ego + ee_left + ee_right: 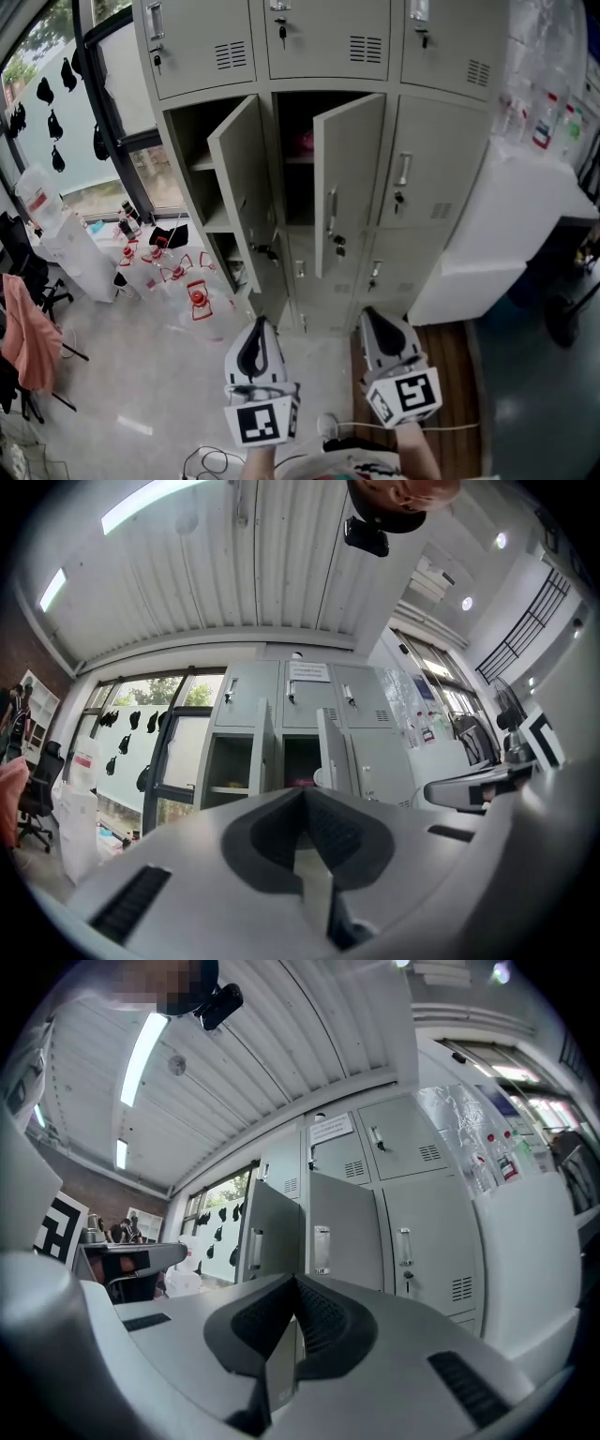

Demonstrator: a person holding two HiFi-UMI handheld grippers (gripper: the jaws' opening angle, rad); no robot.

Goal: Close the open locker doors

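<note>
Left door (pixel 240 178) ajar, middle door (pixel 348 183) ajar, white cabinet (pixel 511 220) at right

No legible text in any view.
- White paper notice (pixel 307 671) on upper middle locker door (pixel 307 700): print too small to read.
- Square black-white marker (pixel 262 422) on cube of left gripper (pixel 262 323), and second marker (pixel 413 392) on cube of right gripper (pixel 368 314): patterns only, no letters.
- Red-white labels (pixel 543 131) behind clear plastic at right: unreadable.
</note>
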